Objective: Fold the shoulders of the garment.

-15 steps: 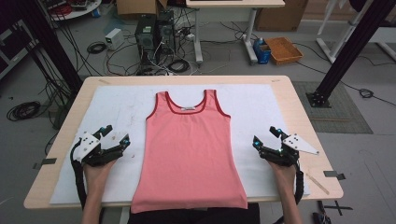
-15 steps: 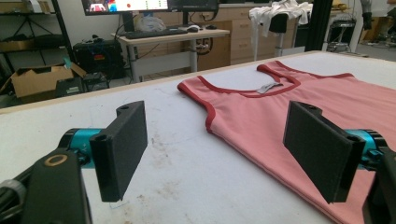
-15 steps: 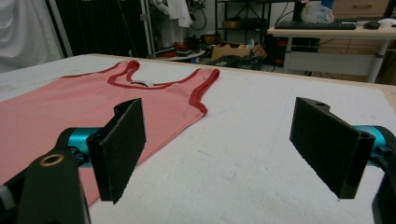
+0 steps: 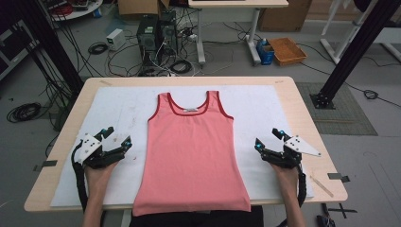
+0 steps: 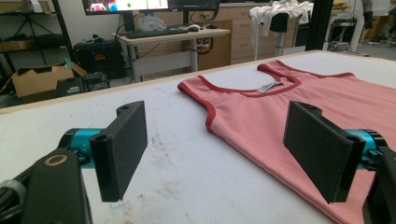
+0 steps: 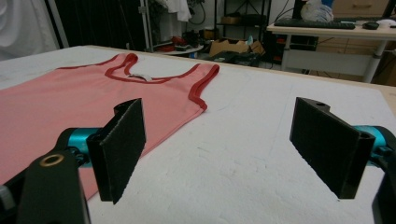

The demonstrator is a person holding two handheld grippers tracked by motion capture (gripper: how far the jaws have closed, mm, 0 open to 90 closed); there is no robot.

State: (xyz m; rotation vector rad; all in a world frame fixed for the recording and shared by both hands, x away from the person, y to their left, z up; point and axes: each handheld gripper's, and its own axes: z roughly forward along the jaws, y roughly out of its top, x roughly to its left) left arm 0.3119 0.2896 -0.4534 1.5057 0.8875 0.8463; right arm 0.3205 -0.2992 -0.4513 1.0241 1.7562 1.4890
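The pink tank top (image 4: 191,151) lies flat mid-bench, light, soft and limp, best pinched at its side hems by the left gripper (image 4: 115,138) and right gripper (image 4: 268,138), both released and empty.

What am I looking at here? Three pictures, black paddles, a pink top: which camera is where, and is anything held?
A person holds a hand-held claw in each hand. The high view looks down on the table: left claw and right claw sit either side of a pink tank top lying flat on a white mat. The other two pictures come from cameras riding on each claw; the black paddles are its jaws, standing wide apart. In the left gripper view the left claw is open; in the right gripper view the right claw is too. Nothing is held.
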